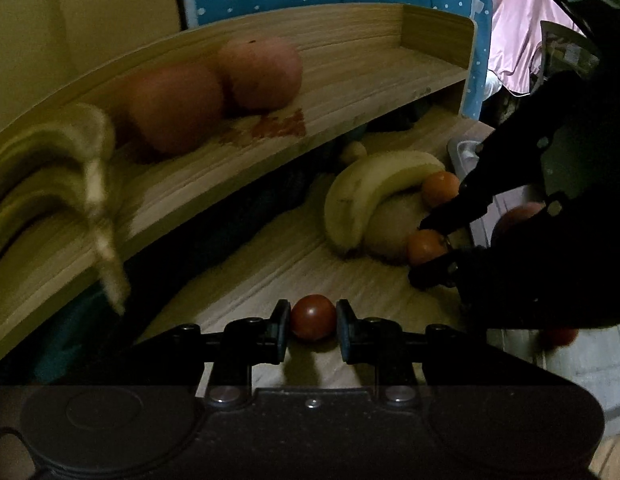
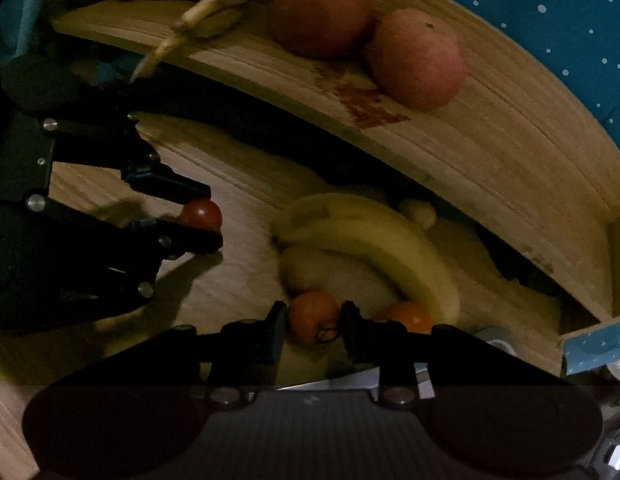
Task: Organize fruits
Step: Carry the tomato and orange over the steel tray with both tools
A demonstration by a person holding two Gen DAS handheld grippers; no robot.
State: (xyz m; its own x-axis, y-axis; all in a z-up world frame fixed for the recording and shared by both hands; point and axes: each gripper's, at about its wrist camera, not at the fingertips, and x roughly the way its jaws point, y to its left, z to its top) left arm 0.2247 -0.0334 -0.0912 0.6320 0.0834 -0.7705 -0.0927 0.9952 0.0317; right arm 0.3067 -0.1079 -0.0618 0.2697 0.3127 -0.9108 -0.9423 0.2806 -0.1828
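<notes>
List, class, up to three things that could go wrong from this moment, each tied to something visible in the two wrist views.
1. The left claw pinches a small round tomato; squeezing may bruise it or let it pop out.
2. The right claw grips a small orange leaning on the banana pile; lifting may shift a second orange.
3. The apples on the shelf could roll if bumped.

Both grippers [image 1: 313, 322] [image 2: 312, 322]: black linkage arms w/ silver screws (dark textured housing behind), flat black jaws.
</notes>
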